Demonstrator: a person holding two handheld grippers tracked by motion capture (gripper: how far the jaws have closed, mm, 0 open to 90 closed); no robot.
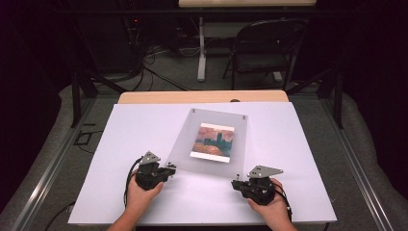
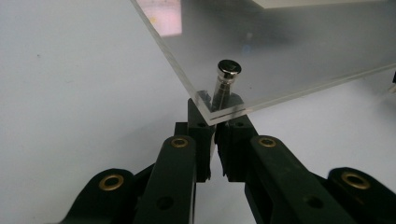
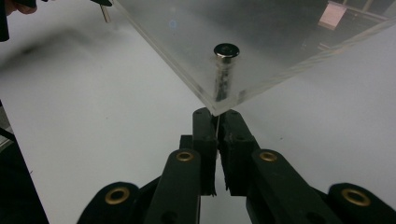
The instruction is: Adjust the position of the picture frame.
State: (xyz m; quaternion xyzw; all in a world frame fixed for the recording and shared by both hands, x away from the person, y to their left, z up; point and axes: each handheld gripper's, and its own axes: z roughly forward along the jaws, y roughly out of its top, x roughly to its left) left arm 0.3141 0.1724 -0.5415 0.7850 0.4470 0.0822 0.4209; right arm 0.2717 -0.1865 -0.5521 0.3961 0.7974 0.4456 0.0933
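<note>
Holding a gripper in each hand near the table's front edge, I have both pointed at the clear panel's two near corners. My left gripper sits at the panel's near-left corner; in the left gripper view its jaws are closed together, tips right under that corner beside the metal standoff that passes through the panel. Whether they pinch the standoff's foot I cannot tell. My right gripper sits at the near-right corner, jaws likewise closed, tips just below the corner in the right gripper view, with the second standoff just beyond them and nothing visibly between the pads.

Farther out, the panel lies at a slight angle across the table's middle, toward the far edge. A small picture of orange sky over water rests under it, near its centre. Two more standoffs mark its far corners.
</note>
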